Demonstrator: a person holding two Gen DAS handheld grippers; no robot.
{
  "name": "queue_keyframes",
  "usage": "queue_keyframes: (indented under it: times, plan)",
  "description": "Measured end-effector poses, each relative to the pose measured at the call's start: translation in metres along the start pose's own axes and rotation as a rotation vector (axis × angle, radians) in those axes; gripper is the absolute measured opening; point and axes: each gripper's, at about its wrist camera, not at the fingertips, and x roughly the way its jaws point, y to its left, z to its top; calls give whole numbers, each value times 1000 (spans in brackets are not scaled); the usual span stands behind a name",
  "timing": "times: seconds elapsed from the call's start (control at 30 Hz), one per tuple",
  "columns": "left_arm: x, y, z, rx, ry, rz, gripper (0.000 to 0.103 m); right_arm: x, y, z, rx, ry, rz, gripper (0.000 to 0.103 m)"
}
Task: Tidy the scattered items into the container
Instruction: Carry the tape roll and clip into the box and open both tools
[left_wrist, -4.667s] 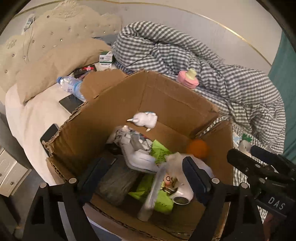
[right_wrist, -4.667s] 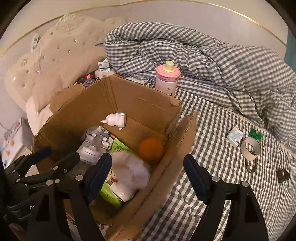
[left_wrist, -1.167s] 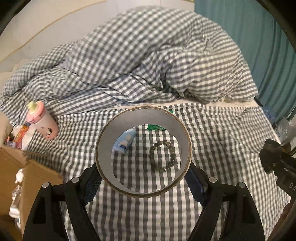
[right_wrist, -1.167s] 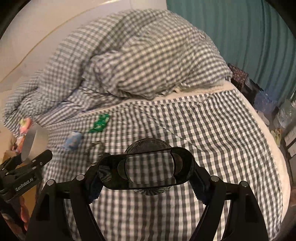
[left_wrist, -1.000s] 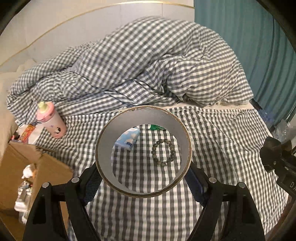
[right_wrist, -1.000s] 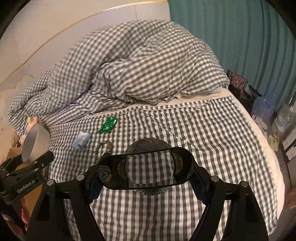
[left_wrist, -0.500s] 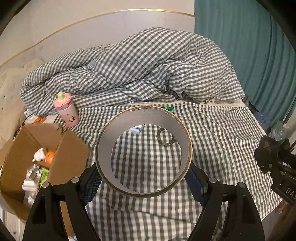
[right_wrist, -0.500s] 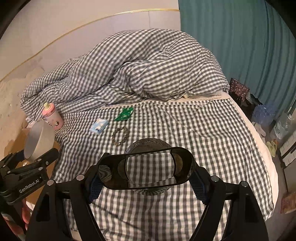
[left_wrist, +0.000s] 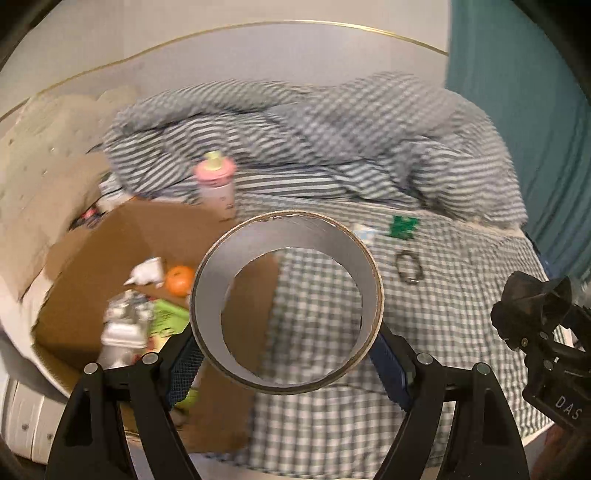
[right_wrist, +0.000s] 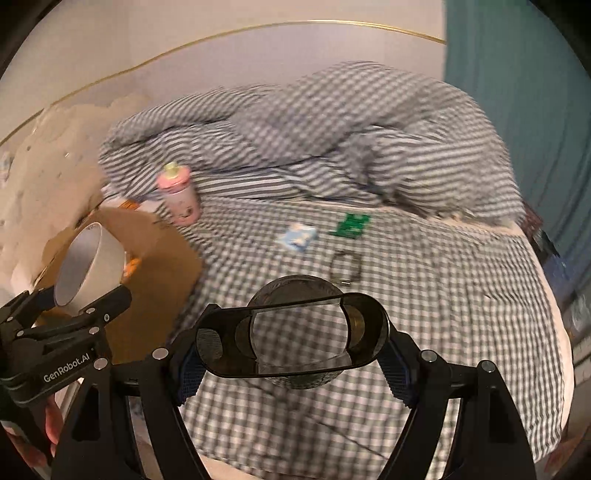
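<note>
- Right now your left gripper (left_wrist: 286, 356) has its jaws clamped on the outer wall of a wide grey-lined cardboard tape ring (left_wrist: 286, 317); the ring stands on edge between the pads, and its open axis runs forward along the fingers, so you look straight through it.
- Through and beside that ring you see the open brown cardboard box (left_wrist: 110, 251) on the bed, at the left, with a small orange fruit (left_wrist: 180, 279), a white figurine (left_wrist: 147, 271) and a green packet (left_wrist: 168, 317) inside.
- Your right gripper (right_wrist: 291, 345) has its jaws clamped on the ends of a dark oval frame holding a clear round lens (right_wrist: 297, 332); its long axis lies crosswise, from pad to pad.
- On the grey-and-white checked bedsheet (right_wrist: 424, 302) lie a green wrapper (right_wrist: 351, 224), a pale blue packet (right_wrist: 297, 236) and a dark bead bracelet (right_wrist: 345, 266), near one another.
- A pink bottle with a yellow-green cap (right_wrist: 179, 195) stands upright just beyond the box's far flap.
- The crumpled checked duvet (left_wrist: 314, 147) is heaped along the wall.
</note>
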Motion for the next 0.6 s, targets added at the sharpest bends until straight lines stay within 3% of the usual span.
queue_keyframes:
  times: [0.33,0.6]
  plan:
    - [16,112,-6,-124,44,99,83,43,118,25,-143,25,122,78]
    - [47,165,-19,-199,107,139,83,91,193,41,-203,62,231,79]
